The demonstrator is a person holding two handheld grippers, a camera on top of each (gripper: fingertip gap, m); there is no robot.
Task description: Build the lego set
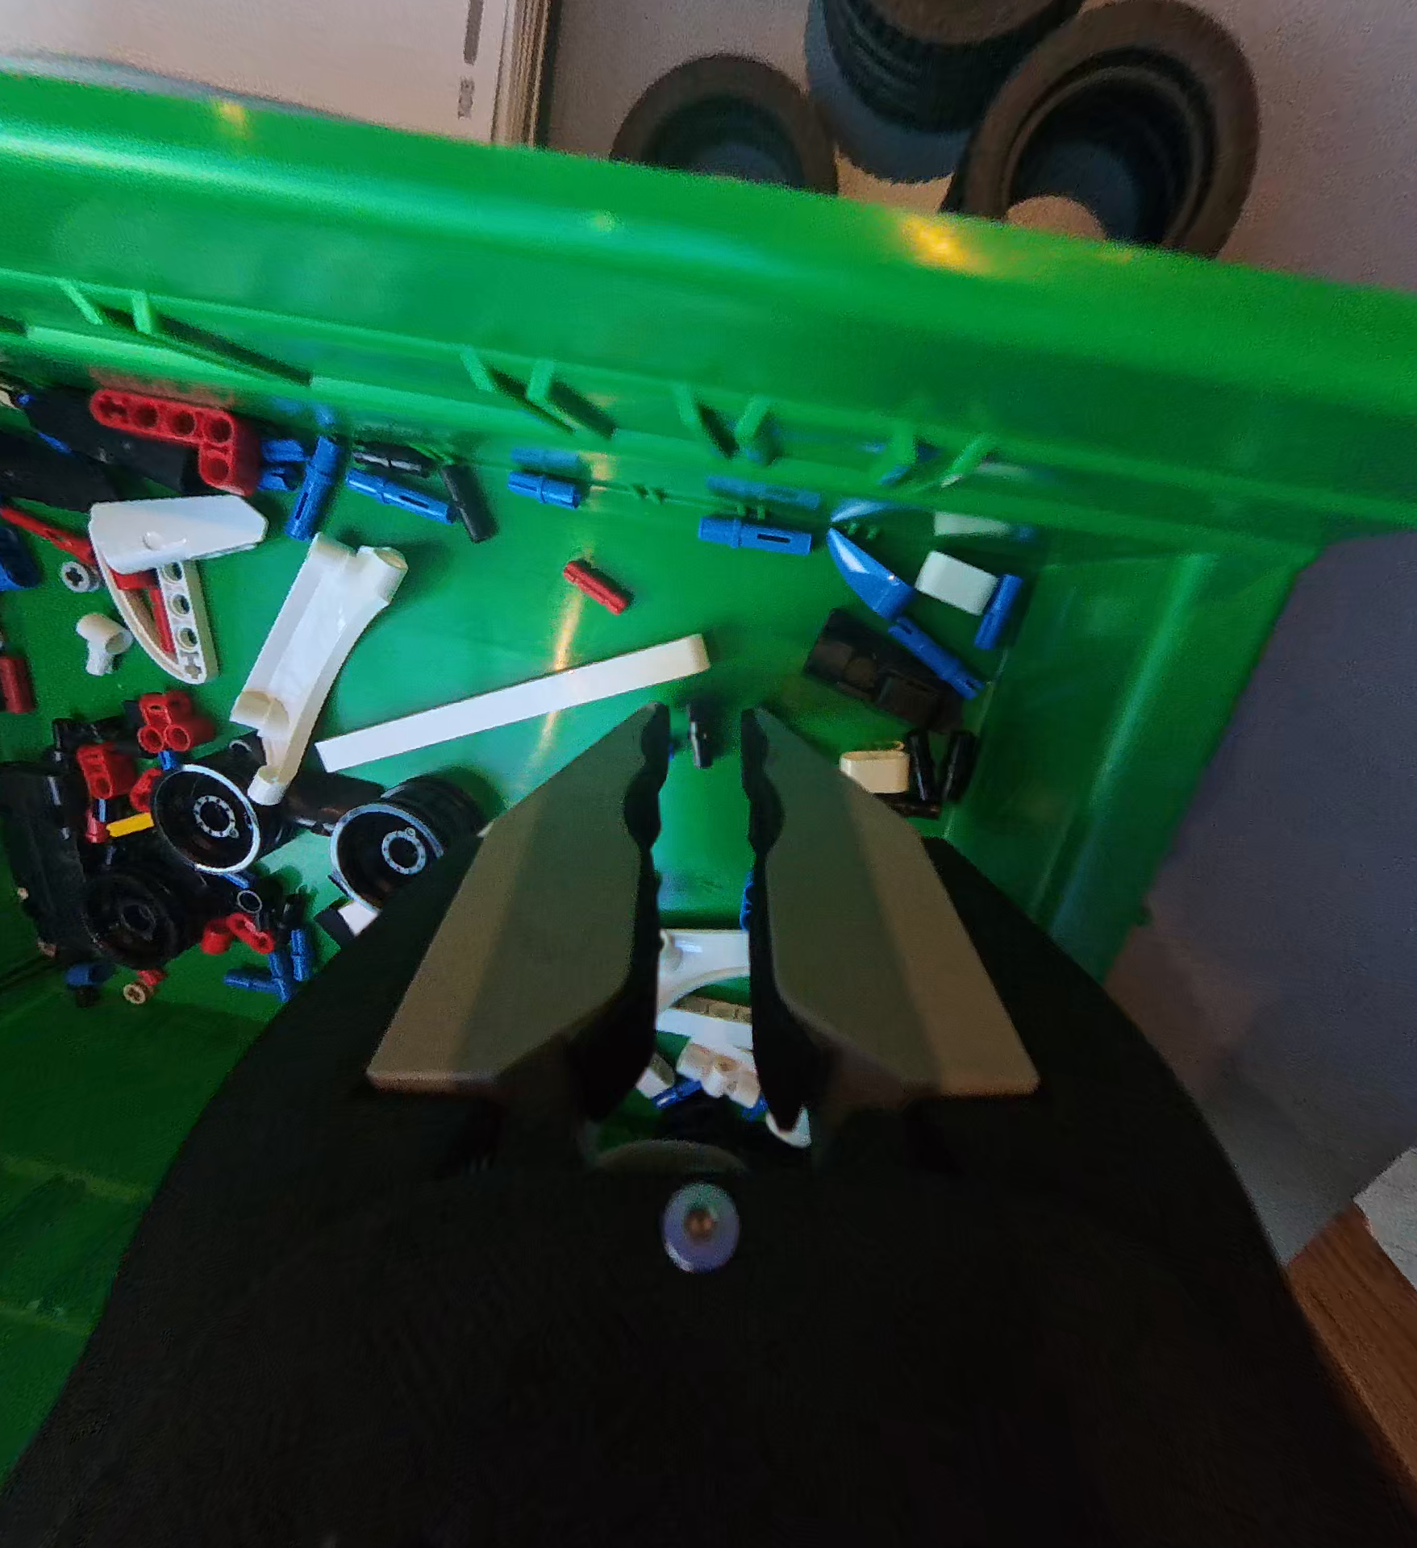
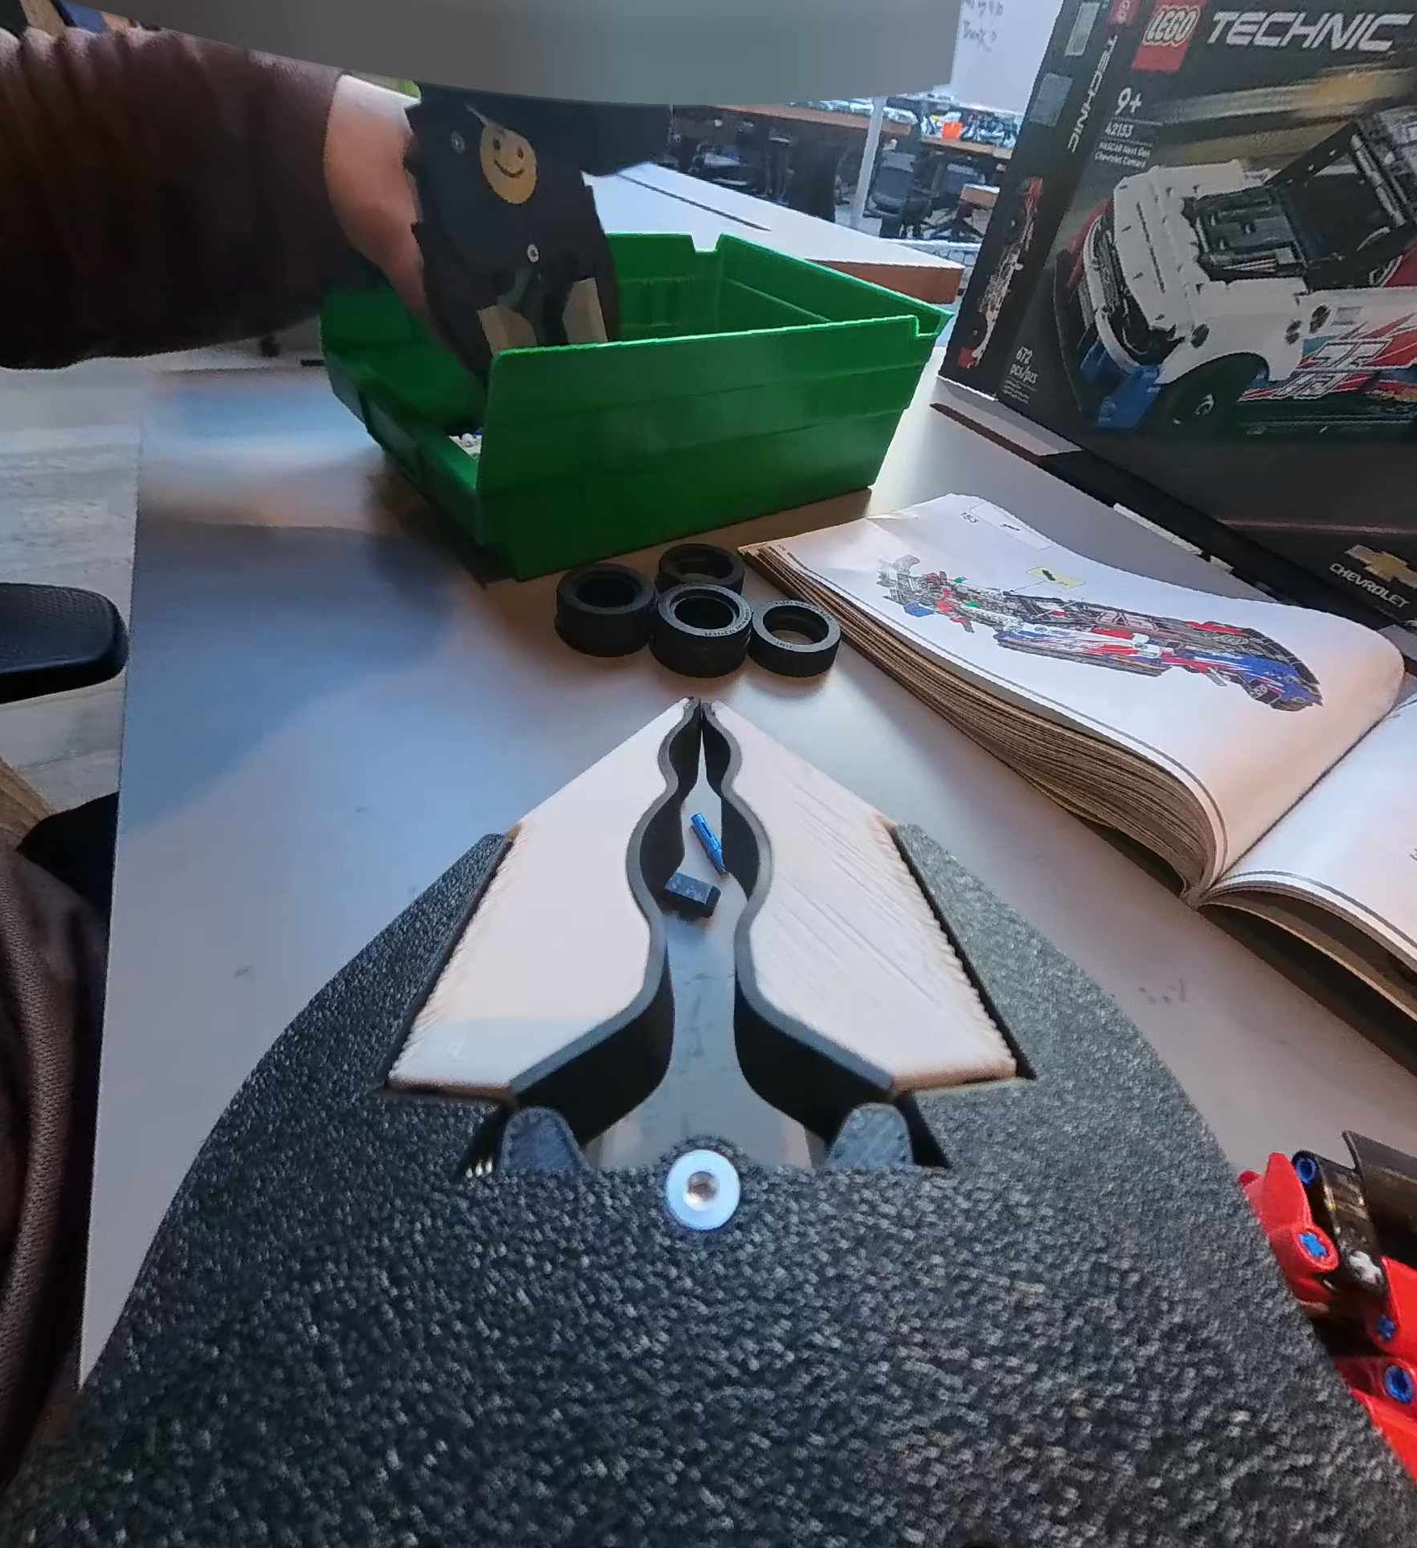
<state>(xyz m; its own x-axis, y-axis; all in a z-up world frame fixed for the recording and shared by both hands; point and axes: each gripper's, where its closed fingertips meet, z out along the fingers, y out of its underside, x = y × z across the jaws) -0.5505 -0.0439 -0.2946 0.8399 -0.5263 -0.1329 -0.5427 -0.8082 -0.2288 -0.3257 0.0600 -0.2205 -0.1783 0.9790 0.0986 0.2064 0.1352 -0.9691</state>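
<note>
The left gripper (image 1: 705, 737) reaches down into the green plastic bin (image 1: 688, 276), jaws slightly parted around a small black pin (image 1: 700, 733); whether they grip it I cannot tell. Loose red, blue, white and black lego pieces (image 1: 520, 695) litter the bin floor. The right gripper (image 2: 700, 708) hovers low over the pale grey tabletop (image 2: 311, 754), tips closed on nothing. Beside the bin lie four black rubber tyres (image 2: 696, 616), an open instruction booklet (image 2: 1107, 670) and the set's box (image 2: 1233, 251).

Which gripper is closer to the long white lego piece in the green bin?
Left. The left gripper hangs inside the green bin, just by the long white piece. The right gripper is outside, over the table.
</note>
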